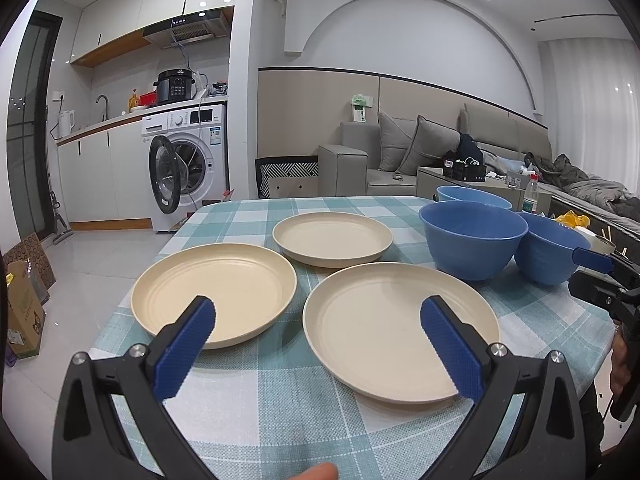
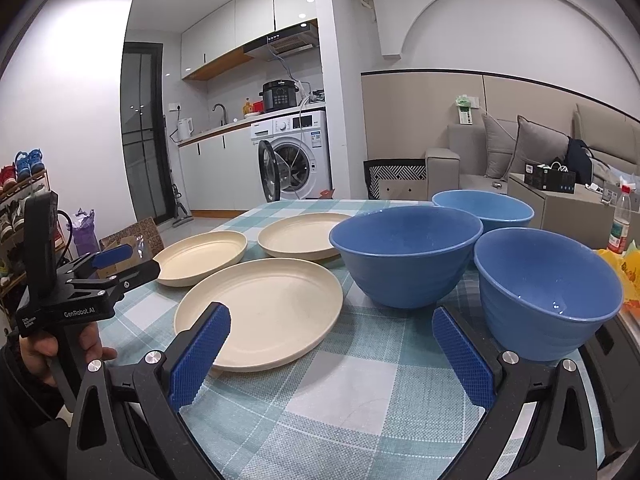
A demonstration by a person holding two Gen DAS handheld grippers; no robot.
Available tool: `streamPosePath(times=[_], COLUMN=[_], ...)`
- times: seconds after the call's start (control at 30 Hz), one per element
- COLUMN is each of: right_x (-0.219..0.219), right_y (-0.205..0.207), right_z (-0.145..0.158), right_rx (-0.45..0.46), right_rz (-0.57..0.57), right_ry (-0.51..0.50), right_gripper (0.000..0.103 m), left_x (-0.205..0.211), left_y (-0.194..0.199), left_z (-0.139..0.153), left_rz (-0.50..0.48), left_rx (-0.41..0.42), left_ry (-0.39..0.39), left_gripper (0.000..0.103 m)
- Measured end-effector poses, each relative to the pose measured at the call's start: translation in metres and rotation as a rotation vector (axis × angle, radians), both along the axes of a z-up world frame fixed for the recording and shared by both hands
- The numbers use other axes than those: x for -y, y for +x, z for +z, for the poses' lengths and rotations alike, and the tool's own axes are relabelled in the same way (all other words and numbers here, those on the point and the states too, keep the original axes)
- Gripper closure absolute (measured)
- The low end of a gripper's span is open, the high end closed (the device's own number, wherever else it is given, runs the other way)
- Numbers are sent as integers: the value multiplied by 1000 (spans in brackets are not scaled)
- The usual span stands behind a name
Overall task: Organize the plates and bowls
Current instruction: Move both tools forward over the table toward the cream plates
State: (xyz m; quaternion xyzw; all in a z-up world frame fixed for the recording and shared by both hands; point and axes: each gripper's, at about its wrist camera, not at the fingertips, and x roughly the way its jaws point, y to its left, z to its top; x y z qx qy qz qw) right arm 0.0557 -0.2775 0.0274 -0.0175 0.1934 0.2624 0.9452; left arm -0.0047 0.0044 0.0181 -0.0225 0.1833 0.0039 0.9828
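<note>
Three cream plates lie apart on the checked tablecloth: a near left plate [image 1: 214,292], a far plate [image 1: 332,240] and a near right plate [image 1: 400,328]. Three blue bowls stand upright to their right: a middle bowl [image 1: 472,236], a far bowl [image 1: 474,196] and a near bowl [image 1: 550,254]. My left gripper [image 1: 318,316] is open and empty, held above the near plates. My right gripper [image 2: 330,328] is open and empty, between the near right plate [image 2: 260,312] and the near bowl [image 2: 546,292]. The middle bowl [image 2: 406,254] stands just ahead of it.
The table [image 1: 280,400] ends near the far plate. The right gripper's body [image 1: 604,280] shows at the right edge of the left wrist view, beside the near bowl. A bottle [image 2: 620,220] and yellow items [image 2: 628,268] stand right of the bowls. Kitchen and sofa lie behind.
</note>
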Motion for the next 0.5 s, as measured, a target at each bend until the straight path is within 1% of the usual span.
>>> streamPosePath(times=[0.37,0.5], right_x=[-1,-2], right_y=[3,5], right_z=[13,16], right_rx=[1,16], right_rz=[16,11], right_ry=[17,-1], right_gripper=[0,0], left_x=[-3,-3], left_y=[0,2], left_z=[6,8], left_rz=[3,0], left_rx=[3,2], left_ry=[5,9], left_gripper=[0,0])
